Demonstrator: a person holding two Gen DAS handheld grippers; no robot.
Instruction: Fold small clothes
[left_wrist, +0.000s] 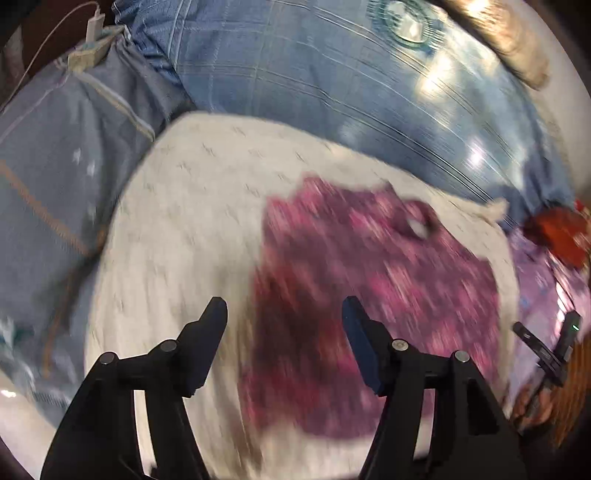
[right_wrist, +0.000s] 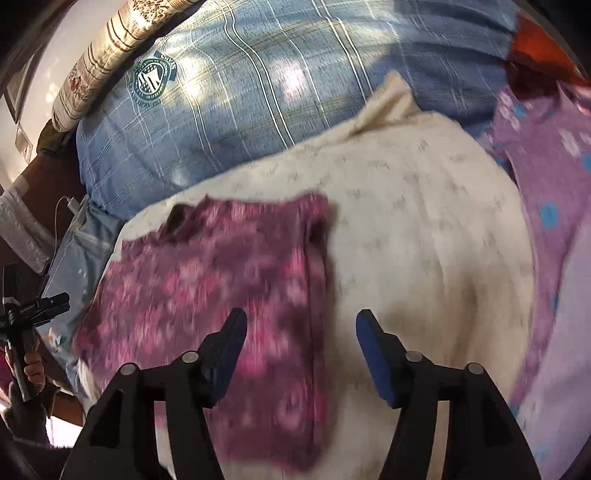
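Magenta patterned garment lies flat on the cream knit blanket on the bed, folded into a rough rectangle. Your left tongs hang above its left edge, spread apart and empty. Your right tongs stand apart too, gripping nothing, over the garment's right edge. A lilac dotted garment lies to the right.

A blue plaid bedspread covered the bed, dappled with sunlight. A cream patterned bolster lay along a pale wall.
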